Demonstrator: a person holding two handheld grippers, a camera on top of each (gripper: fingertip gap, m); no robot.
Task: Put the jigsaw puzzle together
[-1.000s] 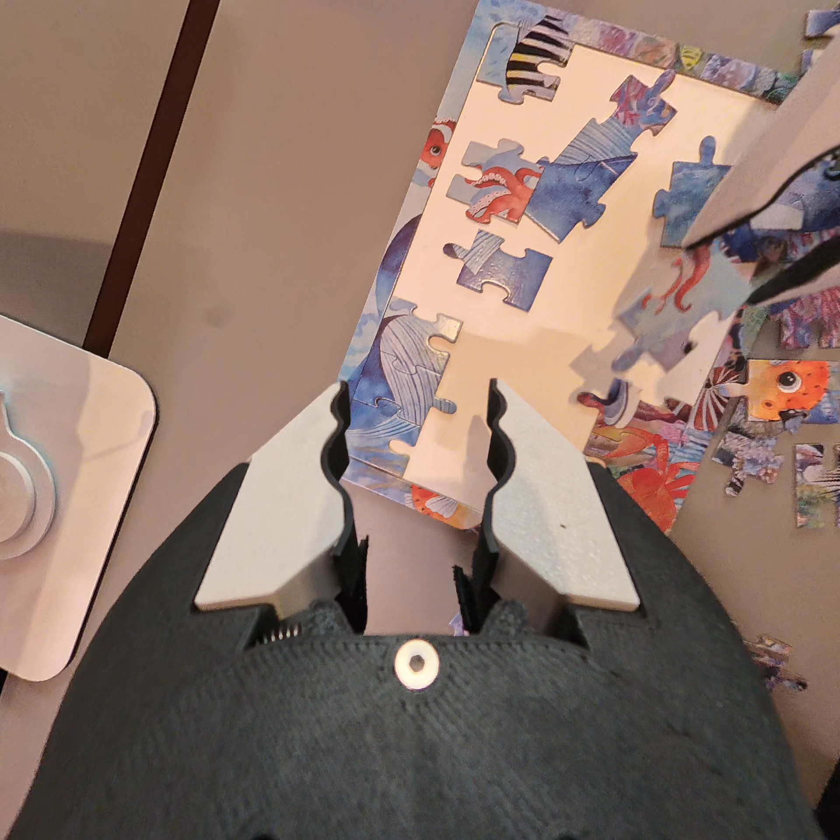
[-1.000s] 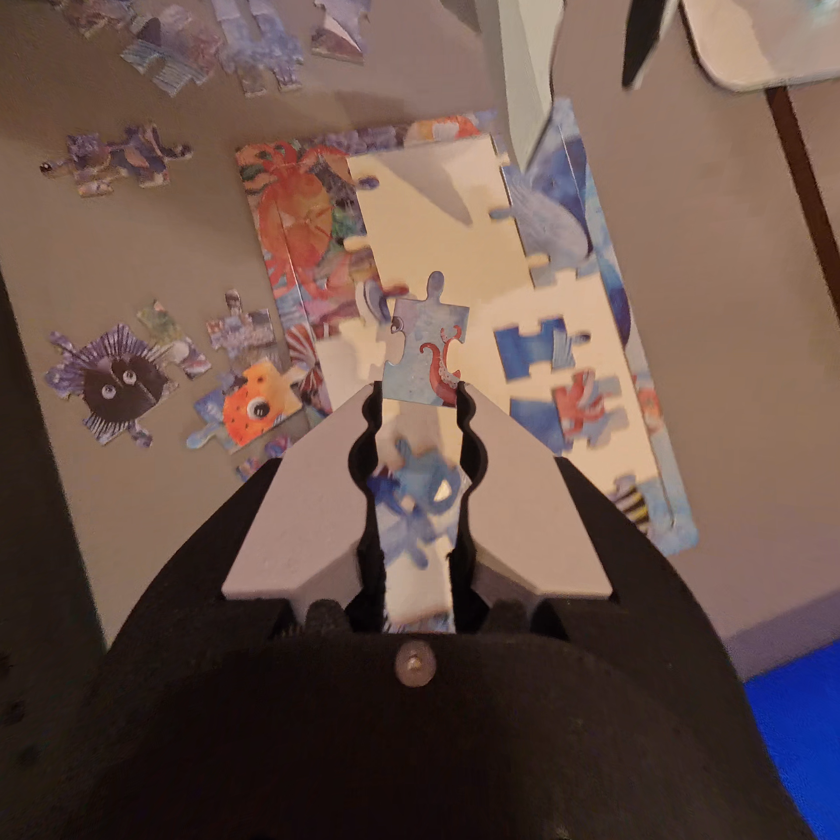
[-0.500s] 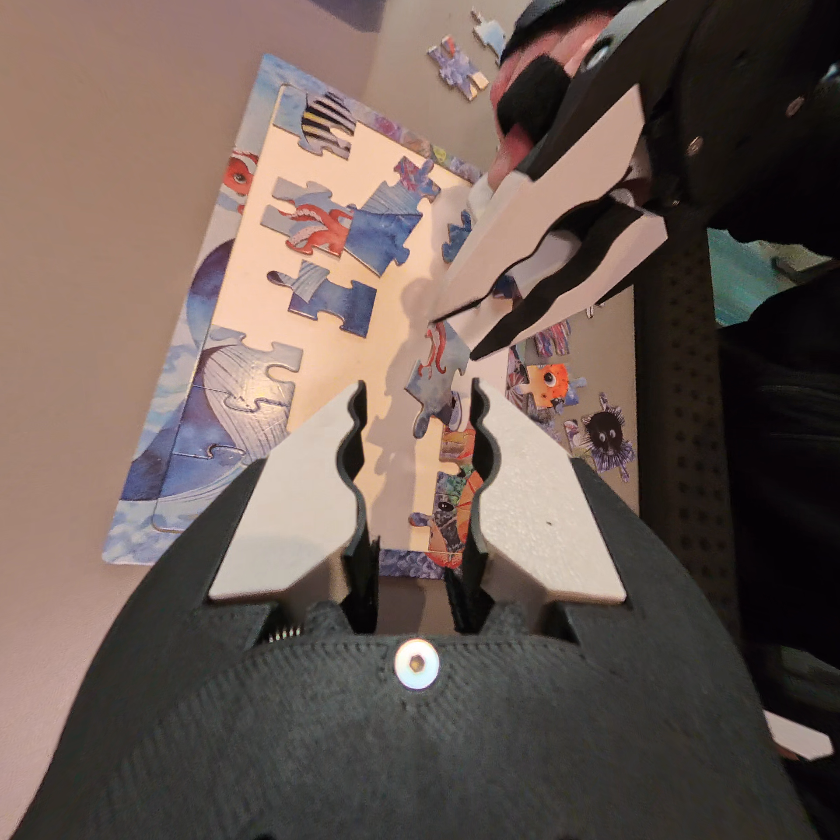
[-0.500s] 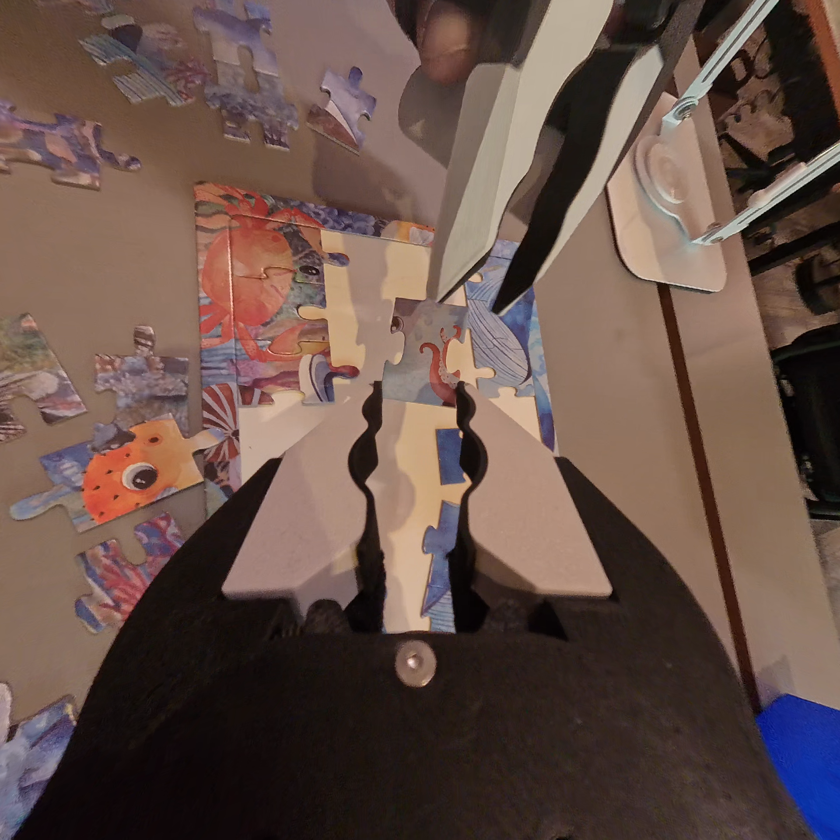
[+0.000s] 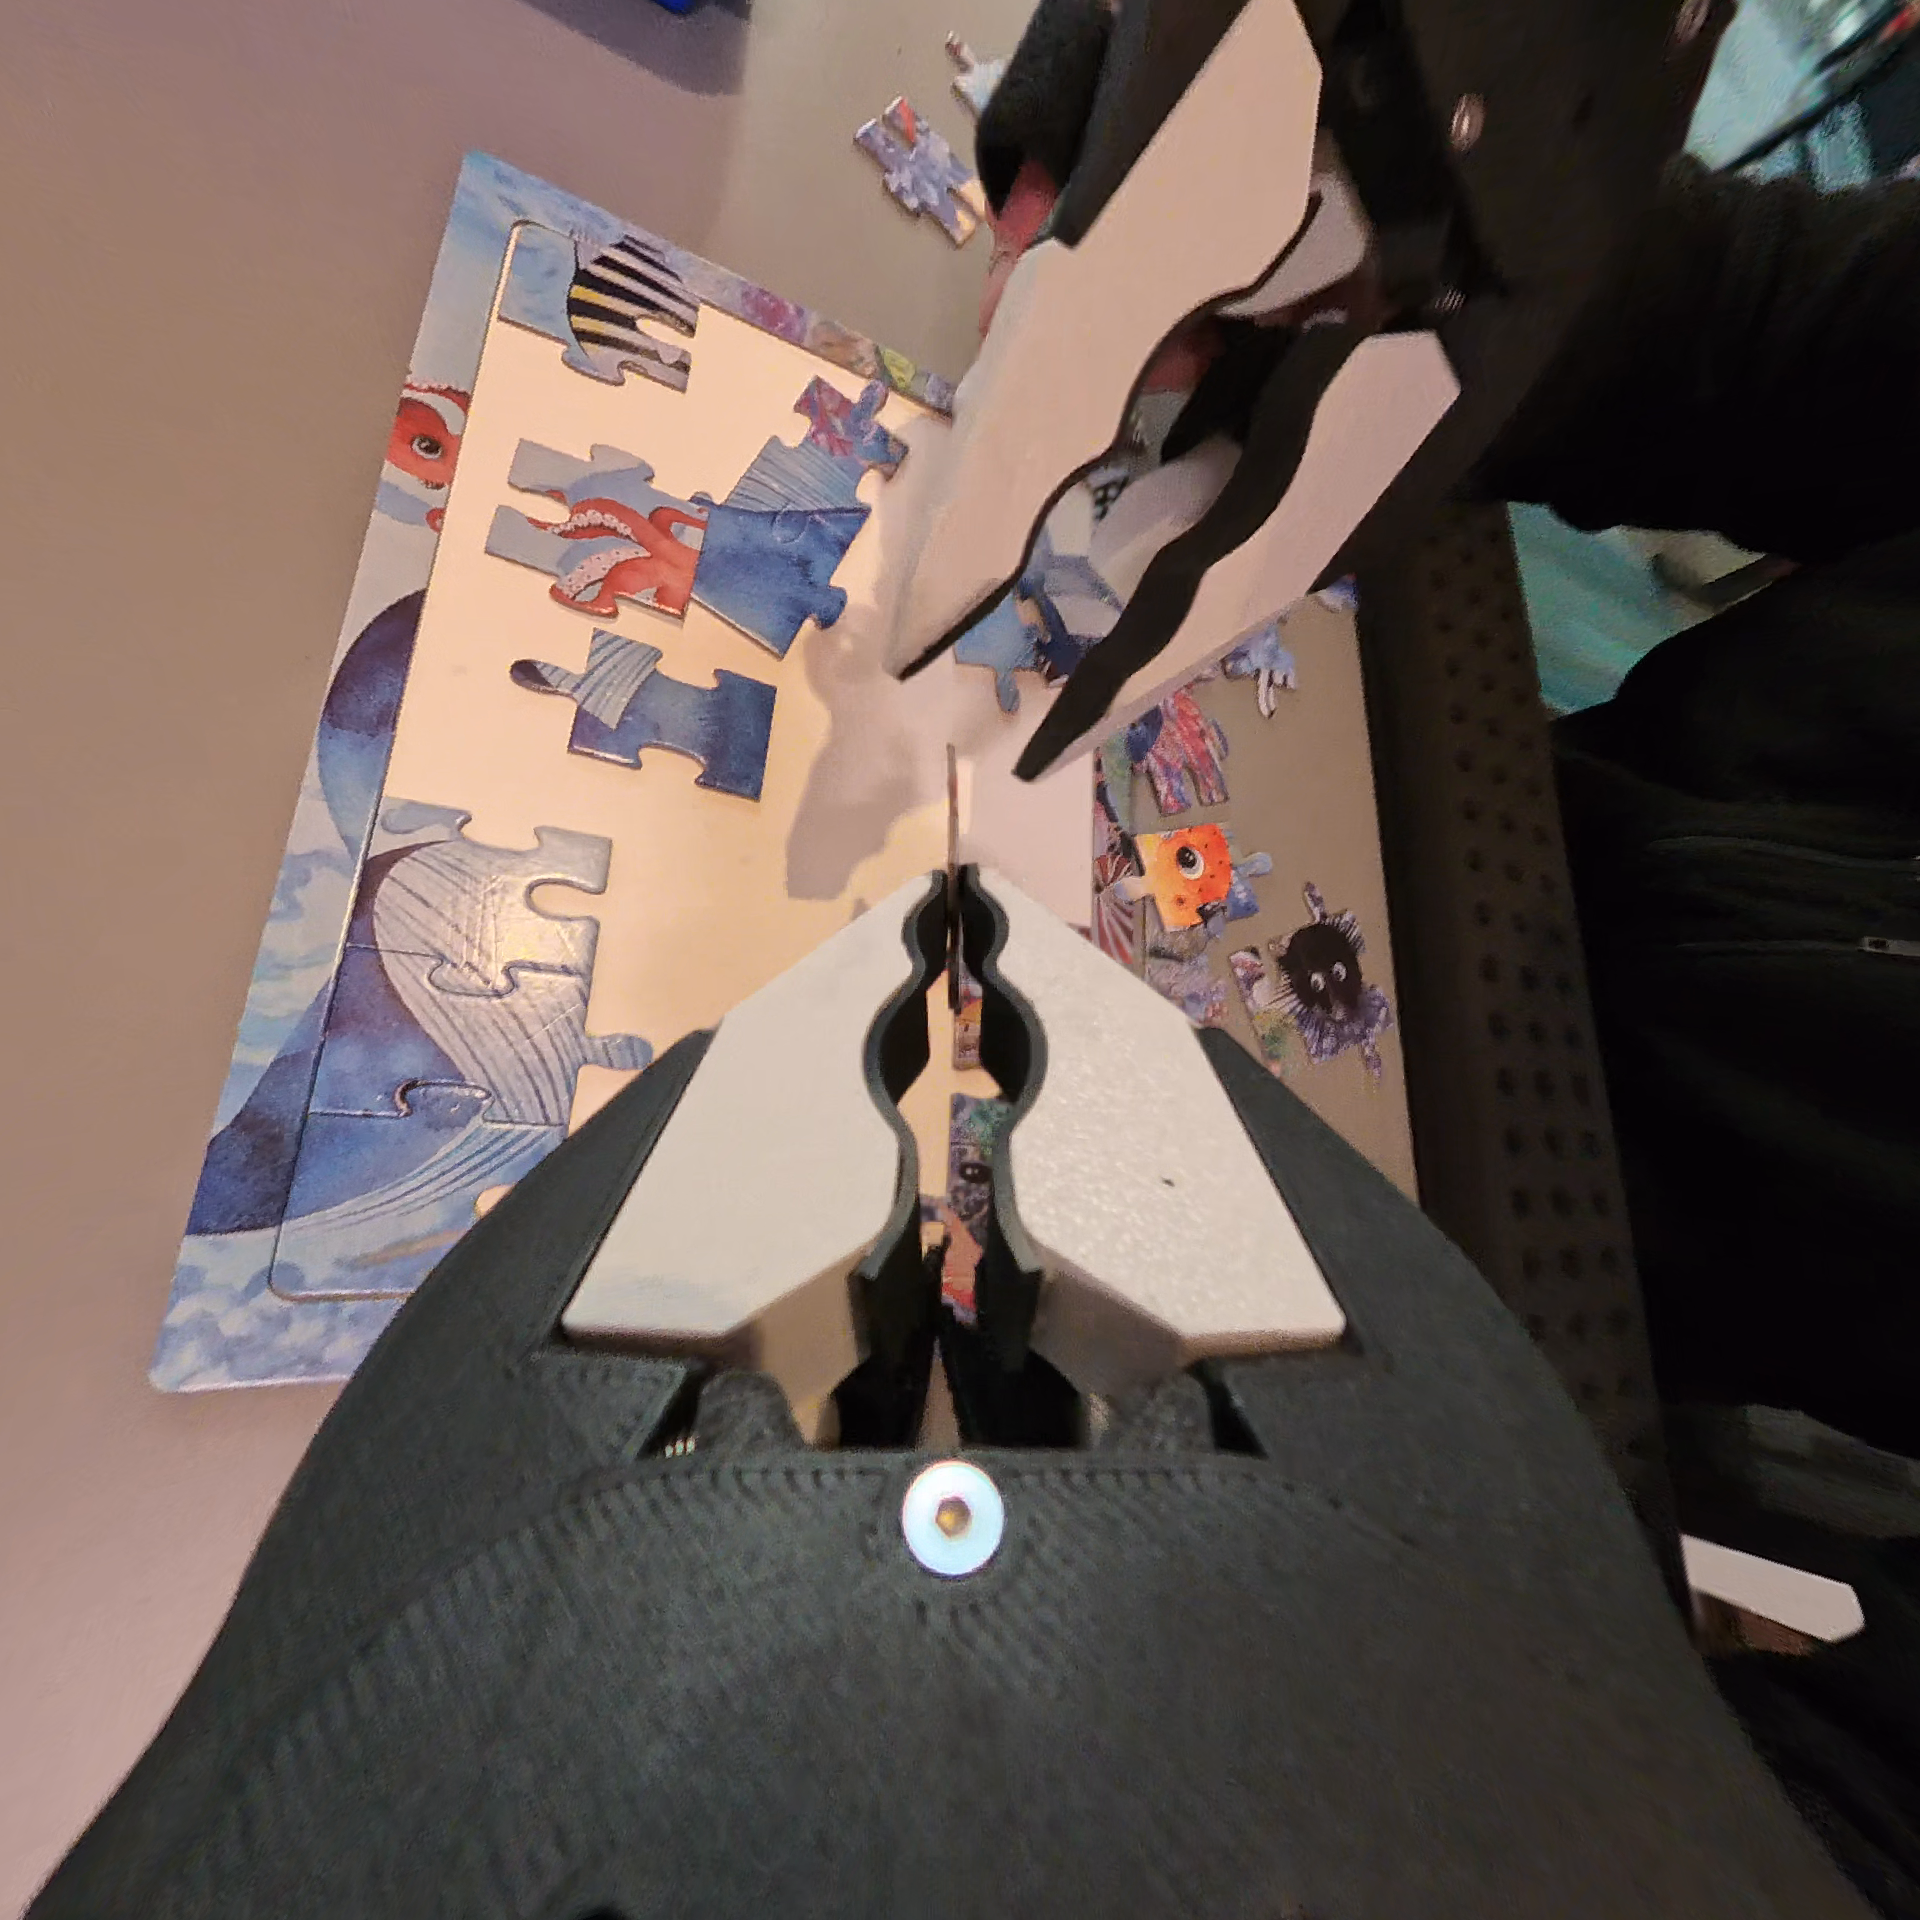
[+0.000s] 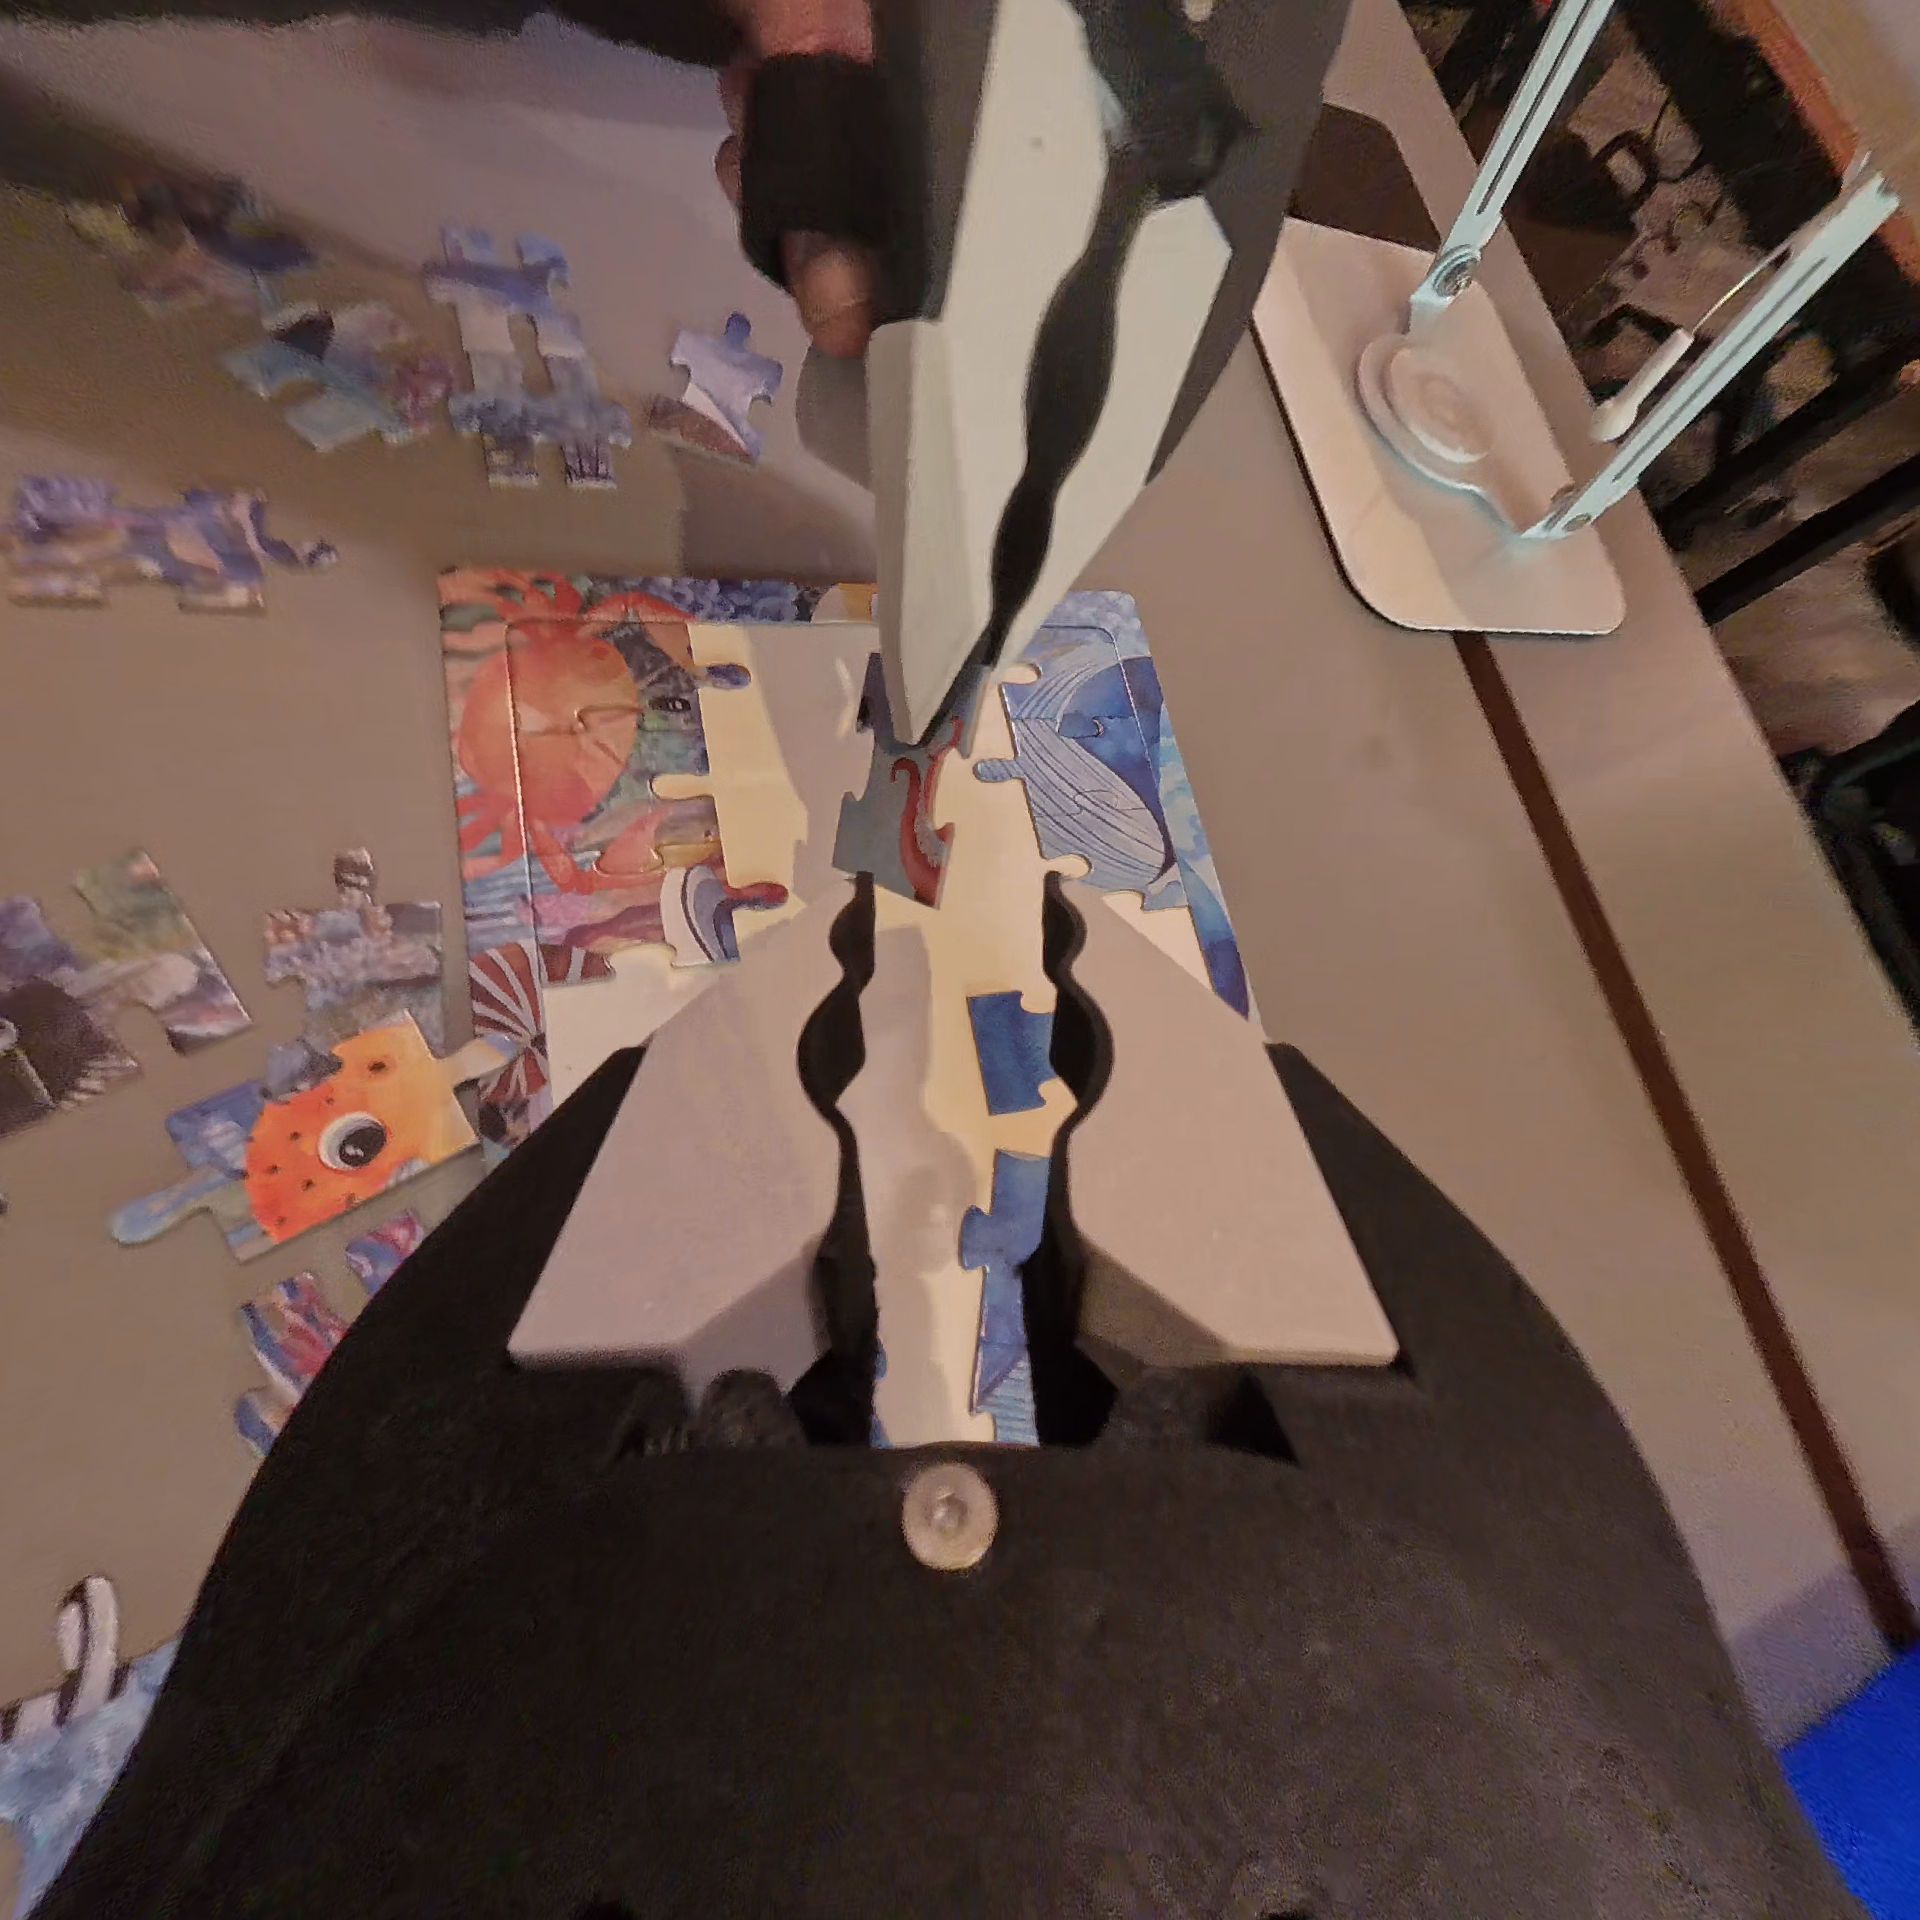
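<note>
The puzzle tray [image 5: 665, 914] lies on the tan table, and it also shows in the right wrist view [image 6: 769, 748]. Its whale part [image 5: 447, 997] and crab part [image 6: 571, 727] are assembled. My left gripper [image 5: 954, 878] is shut on a blue piece with a red tentacle [image 6: 904, 821]. That piece shows edge-on in the left wrist view [image 5: 952, 810] and hangs above the tray's bare middle. My right gripper [image 6: 956, 883] is open and empty, its tips just below that piece. It also shows in the left wrist view [image 5: 966, 717].
Loose pieces lie inside the tray: an octopus piece [image 5: 613, 540] and a striped fish piece [image 5: 623, 301]. More lie beside it, among them an orange fish piece [image 6: 332, 1143] and a black urchin piece [image 5: 1314, 971]. A metal stand base [image 6: 1455, 499] sits near the table edge. Only a small space, under 4 cm, lies between the two pairs of fingers.
My right gripper held the tentacle piece and brought it over the tray. My left gripper moved in and shut on it, and the right gripper opened and let go.
</note>
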